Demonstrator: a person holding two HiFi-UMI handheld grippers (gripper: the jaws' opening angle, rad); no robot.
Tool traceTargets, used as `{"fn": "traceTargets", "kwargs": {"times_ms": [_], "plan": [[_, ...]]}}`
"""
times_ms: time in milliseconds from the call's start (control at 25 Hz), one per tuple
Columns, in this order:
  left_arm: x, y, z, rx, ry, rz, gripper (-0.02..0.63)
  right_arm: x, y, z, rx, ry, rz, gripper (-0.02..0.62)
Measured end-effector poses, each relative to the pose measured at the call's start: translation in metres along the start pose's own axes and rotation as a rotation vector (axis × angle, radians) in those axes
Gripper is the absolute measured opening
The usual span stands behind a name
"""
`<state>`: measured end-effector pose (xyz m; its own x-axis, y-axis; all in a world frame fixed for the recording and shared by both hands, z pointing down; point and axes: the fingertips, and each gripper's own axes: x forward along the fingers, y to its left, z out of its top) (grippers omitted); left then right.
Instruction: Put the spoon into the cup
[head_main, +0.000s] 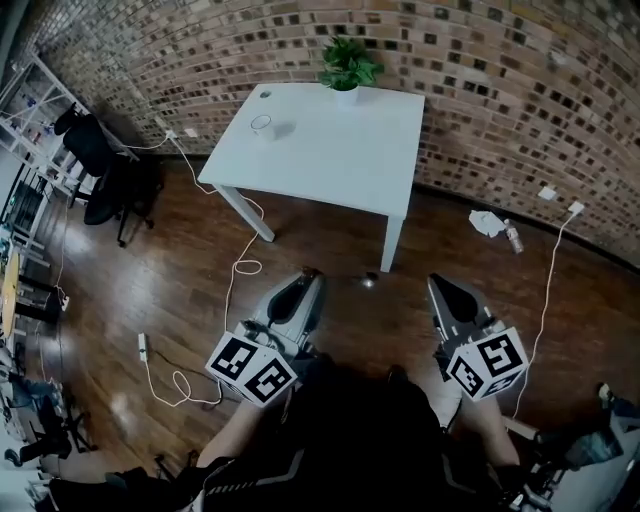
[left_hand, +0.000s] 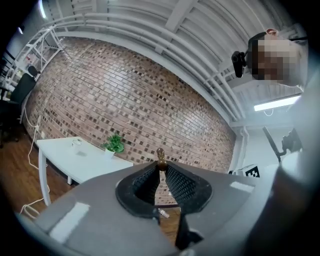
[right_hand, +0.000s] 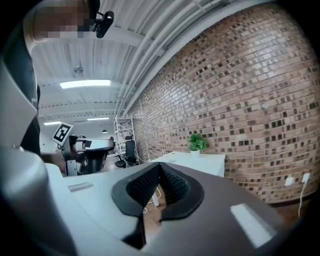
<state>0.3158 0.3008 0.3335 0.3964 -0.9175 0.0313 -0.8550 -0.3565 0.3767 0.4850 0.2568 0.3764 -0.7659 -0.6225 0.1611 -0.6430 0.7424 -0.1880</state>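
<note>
Looking down in the head view, the glass cup stood on the white surface, well ahead of both grippers, with the left gripper nearer. In the left gripper view, narrow jaws pinched a brown spoon poking past their tips, and the cup sat far off to the left. In the right gripper view, the right gripper was closed and empty.

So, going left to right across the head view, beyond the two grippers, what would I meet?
black office chair → glass cup → potted plant → plastic bottle on the floor
</note>
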Motion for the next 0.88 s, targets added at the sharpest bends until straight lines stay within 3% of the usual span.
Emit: {"fn": "traceTargets", "kwargs": {"times_ms": [120,520,680,880], "plan": [[-0.008,0.040,0.014,0.006,0.015,-0.027,0.033,0.037,0.019,0.009,0.047,-0.030,-0.034,0.006],[-0.036,0.162,0.053,-0.026,-0.001,-0.005,0.032,0.155,0.087,0.018,0.033,-0.012,0.008,0.006],[-0.030,0.191,0.060,-0.046,-0.029,0.036,0.034,0.185,0.089,0.011,0.029,0.026,0.049,0.006],[0.000,0.216,0.076,-0.055,-0.039,0.093,0.032,0.230,0.067,0.030,0.021,0.018,0.110,0.006]]}}
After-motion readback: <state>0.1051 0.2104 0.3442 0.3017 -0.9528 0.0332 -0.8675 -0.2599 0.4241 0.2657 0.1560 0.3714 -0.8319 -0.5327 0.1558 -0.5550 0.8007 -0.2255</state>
